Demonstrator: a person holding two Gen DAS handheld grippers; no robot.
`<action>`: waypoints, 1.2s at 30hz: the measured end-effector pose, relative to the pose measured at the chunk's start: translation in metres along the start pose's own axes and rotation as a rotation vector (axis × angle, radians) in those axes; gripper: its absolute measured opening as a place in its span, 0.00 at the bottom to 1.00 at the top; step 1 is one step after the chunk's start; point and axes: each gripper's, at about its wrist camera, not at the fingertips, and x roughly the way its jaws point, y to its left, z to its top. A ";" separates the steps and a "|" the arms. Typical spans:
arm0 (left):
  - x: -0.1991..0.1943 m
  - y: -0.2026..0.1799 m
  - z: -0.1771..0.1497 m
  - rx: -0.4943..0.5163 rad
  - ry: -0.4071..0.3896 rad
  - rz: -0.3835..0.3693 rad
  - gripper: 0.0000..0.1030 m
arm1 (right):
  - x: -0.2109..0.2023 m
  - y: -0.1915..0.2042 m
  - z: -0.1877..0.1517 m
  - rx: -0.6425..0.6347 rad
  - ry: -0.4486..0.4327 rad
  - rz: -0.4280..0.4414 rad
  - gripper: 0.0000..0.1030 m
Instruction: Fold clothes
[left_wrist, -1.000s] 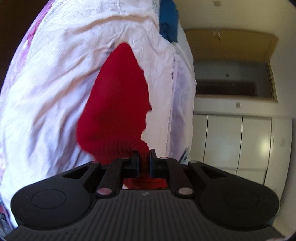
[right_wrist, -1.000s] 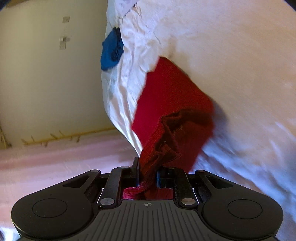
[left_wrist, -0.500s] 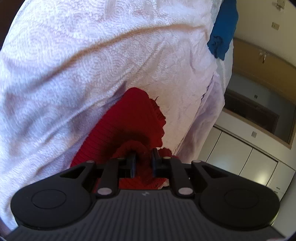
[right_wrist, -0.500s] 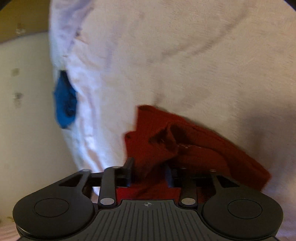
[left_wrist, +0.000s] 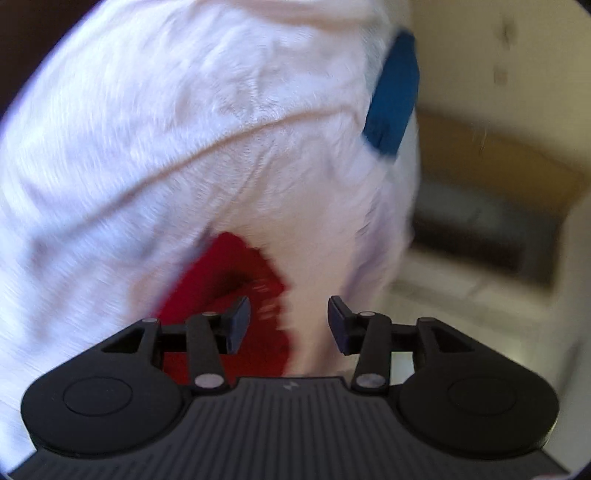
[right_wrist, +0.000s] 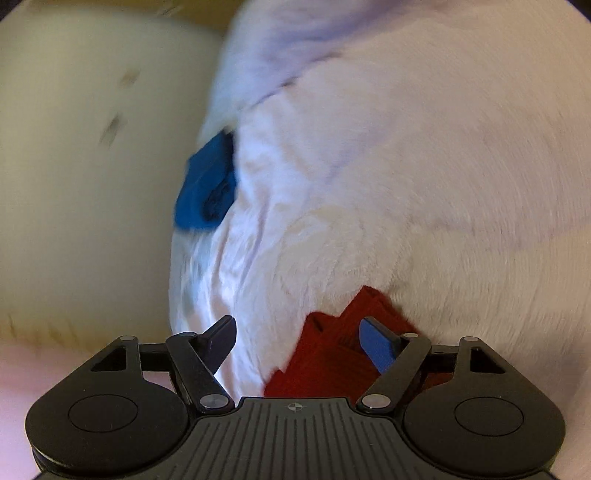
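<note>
A red knitted garment (left_wrist: 225, 291) lies bunched on the white bedsheet (left_wrist: 147, 147). My left gripper (left_wrist: 290, 321) is open just above it, the red cloth under its left finger and nothing held. In the right wrist view the red garment (right_wrist: 332, 354) lies folded under my right gripper (right_wrist: 299, 339), which is open and empty, its right finger over the cloth. Both views are blurred by motion.
A blue cloth (left_wrist: 391, 99) lies at the far edge of the bed; it also shows in the right wrist view (right_wrist: 207, 184). Beyond the bed edge are white cabinets (left_wrist: 480, 288) and a cream wall (right_wrist: 74, 184).
Both grippers have opened and let go of the red garment, which now lies on the sheet. Both have drawn back a little from it.
</note>
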 end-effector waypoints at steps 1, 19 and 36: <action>0.000 -0.007 -0.005 0.108 0.009 0.045 0.39 | 0.001 0.002 -0.003 -0.063 0.021 -0.015 0.75; 0.061 -0.038 -0.034 0.797 0.067 0.256 0.37 | 0.053 0.018 -0.028 -0.679 0.203 -0.009 0.53; 0.046 -0.017 -0.018 0.588 -0.041 0.153 0.05 | 0.059 0.016 -0.024 -0.581 0.048 -0.105 0.04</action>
